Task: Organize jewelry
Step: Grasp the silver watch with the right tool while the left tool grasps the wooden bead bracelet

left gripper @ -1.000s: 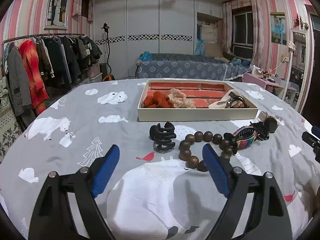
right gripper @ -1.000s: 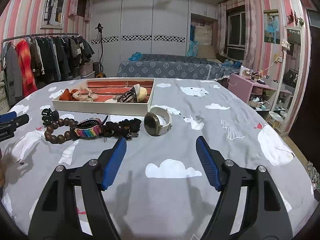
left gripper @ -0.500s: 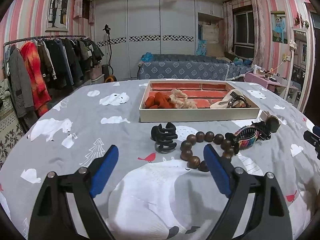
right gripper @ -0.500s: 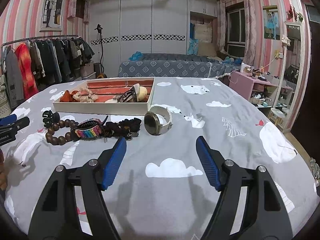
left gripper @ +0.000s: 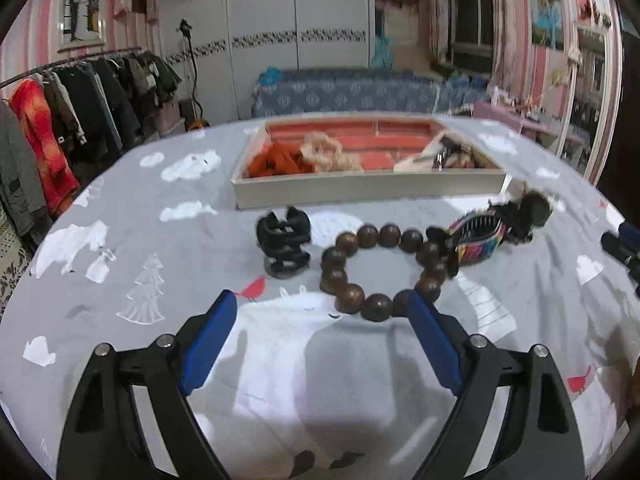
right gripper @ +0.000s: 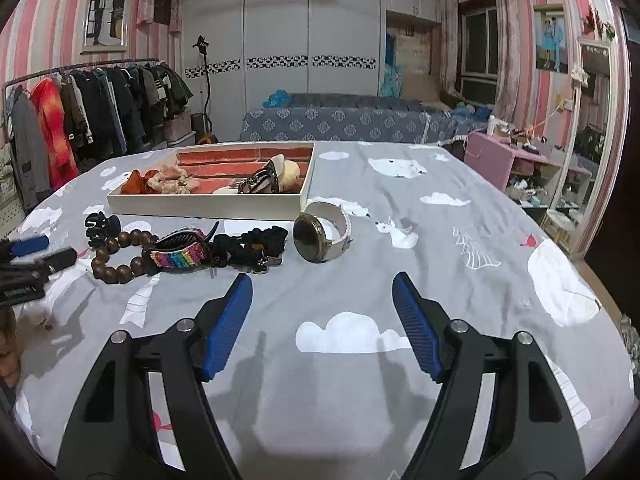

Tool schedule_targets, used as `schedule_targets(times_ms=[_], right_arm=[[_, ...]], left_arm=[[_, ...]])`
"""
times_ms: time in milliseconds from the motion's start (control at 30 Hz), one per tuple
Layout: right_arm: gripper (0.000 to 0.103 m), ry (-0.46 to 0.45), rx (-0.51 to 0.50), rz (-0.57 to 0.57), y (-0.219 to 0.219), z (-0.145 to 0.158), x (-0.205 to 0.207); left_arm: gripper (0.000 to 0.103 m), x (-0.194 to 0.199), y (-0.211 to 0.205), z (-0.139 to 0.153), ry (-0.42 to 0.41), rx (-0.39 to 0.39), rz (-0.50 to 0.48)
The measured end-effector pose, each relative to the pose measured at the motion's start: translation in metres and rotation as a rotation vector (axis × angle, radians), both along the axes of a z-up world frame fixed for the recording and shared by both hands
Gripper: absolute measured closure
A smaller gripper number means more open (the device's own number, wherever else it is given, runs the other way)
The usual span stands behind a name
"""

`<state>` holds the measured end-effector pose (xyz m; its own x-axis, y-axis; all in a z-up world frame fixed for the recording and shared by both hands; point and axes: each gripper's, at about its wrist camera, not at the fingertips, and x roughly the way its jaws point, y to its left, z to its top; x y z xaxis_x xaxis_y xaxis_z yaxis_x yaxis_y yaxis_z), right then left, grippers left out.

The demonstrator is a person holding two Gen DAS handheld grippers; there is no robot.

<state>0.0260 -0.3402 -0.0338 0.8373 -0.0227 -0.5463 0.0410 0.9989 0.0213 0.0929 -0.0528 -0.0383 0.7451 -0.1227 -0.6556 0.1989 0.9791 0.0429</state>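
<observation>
Holding the left gripper released and empty, tilted down over the grey cloth-covered bench, with its blue pads spread just short of the wooden bead bracelet

Aiming, by the look of it, at picking up that bracelet, the near beads lying close in front of the open fingertips and partly behind the right-hand pad

Leaving the black claw clip just to the left of the bracelet, and the rainbow-striped hair clip touching the bracelet's far right side

Keeping the right gripper likewise spread and grasping nothing, hovering above bare cloth, well short of the white-strapped watch and the black scrunchie beside it

Showing the white tray with its red lining beyond the loose pieces, already carrying an orange scrunchie, a cream one and a few items at its right end, too blurred to name

Judging the sorting as partly done: five pieces lying outside the tray

Calling next for lowering the left pads around one side of the bead ring, clenching on the beads alone, and taking care not to drag the rainbow clip along
</observation>
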Motion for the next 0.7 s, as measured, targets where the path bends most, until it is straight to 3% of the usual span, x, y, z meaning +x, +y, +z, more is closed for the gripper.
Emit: schedule_targets(times_ms=[267,433,567,700], right_arm=[[0.027,-0.005,0.011,-0.003,-0.004,0.012,0.02],[0.027,0.047,-0.011,0.0,-0.005,0.016,0.049],[0.028,0.095,-0.023,0.012,-0.005,0.01,0.074],[0.055,0.179,0.007,0.033,-0.007,-0.008,0.104]], left_arm=[[0.019,0.04,-0.007,-0.013,0.138,-0.048,-0.017],[0.055,0.062,-0.007,-0.021,0.182,-0.023,-0.023],[0.059,0.072,-0.007,-0.026,0.192,-0.022,-0.038],[0.061,0.079,-0.005,-0.026,0.195,-0.037,-0.044]])
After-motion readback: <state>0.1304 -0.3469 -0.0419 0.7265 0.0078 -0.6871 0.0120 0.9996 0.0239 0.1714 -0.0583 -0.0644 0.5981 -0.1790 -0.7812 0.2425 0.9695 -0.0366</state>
